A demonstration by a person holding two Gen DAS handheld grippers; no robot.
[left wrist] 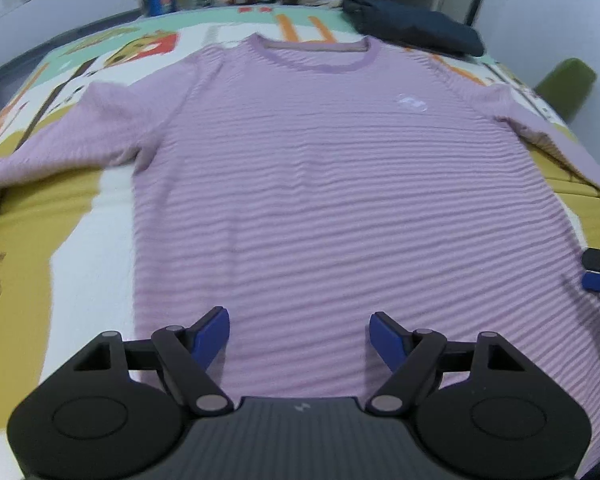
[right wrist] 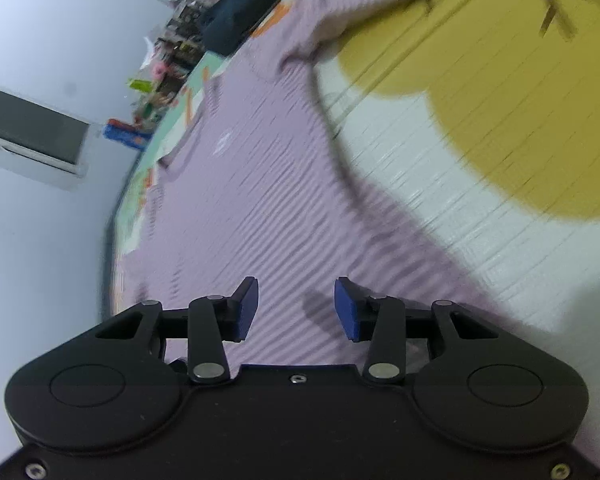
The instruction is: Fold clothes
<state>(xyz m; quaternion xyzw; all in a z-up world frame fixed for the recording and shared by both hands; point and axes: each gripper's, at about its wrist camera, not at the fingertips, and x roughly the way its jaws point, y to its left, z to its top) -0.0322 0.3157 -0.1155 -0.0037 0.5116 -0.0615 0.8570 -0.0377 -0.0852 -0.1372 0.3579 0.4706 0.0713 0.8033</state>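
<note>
Both grippers empty: left gripper (left wrist: 299, 334) wide open over the hem of the lilac shirt (left wrist: 320, 184), spread flat on the tabletop (left wrist: 52, 216); right gripper (right wrist: 296, 306) half open. I feared pinching one layer only

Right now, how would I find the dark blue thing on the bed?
Find the bed with the cartoon quilt, where a lilac striped T-shirt lies flat. Look past the shirt's collar to the far edge: the folded navy garment sits there. It is the only dark, plain cloth; the shirt is pale and striped.
</note>
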